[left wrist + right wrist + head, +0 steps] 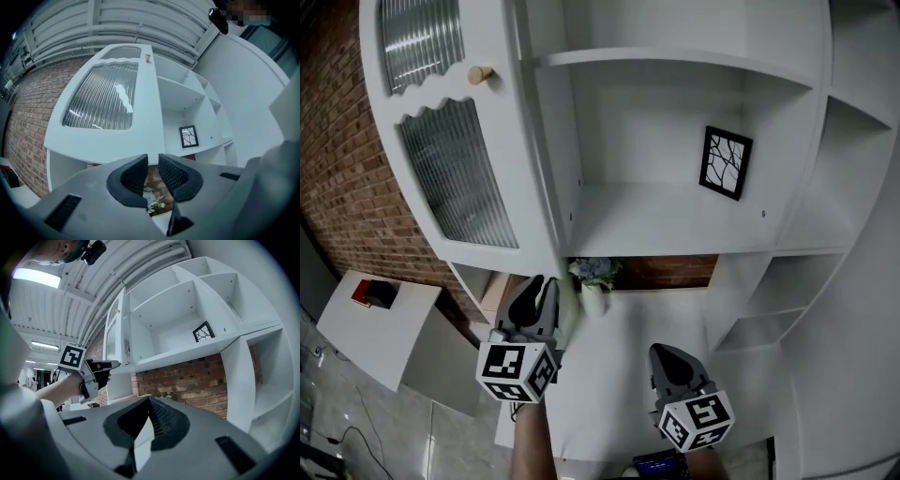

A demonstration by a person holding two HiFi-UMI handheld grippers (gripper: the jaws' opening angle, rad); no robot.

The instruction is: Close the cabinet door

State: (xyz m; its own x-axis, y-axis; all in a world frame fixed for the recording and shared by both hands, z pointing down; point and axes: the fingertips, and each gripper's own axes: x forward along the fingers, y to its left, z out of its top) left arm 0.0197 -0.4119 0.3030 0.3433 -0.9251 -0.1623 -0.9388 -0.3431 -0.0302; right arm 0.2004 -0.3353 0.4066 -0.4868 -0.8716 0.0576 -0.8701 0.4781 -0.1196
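White cabinet door (508, 141) with ribbed glass sits left of the open shelves (675, 220), knob (479, 74) edge beside them. It looks near home, though I can't tell how far it stands off. Left gripper (546, 284) is right under the door's lower knob-side corner, jaws a narrow slit apart with nothing between; right gripper (664, 352) hangs low and clear, jaws pressed together on nothing. Reads as the final seating push: left tips flat on that edge, press inward, no grip needed.
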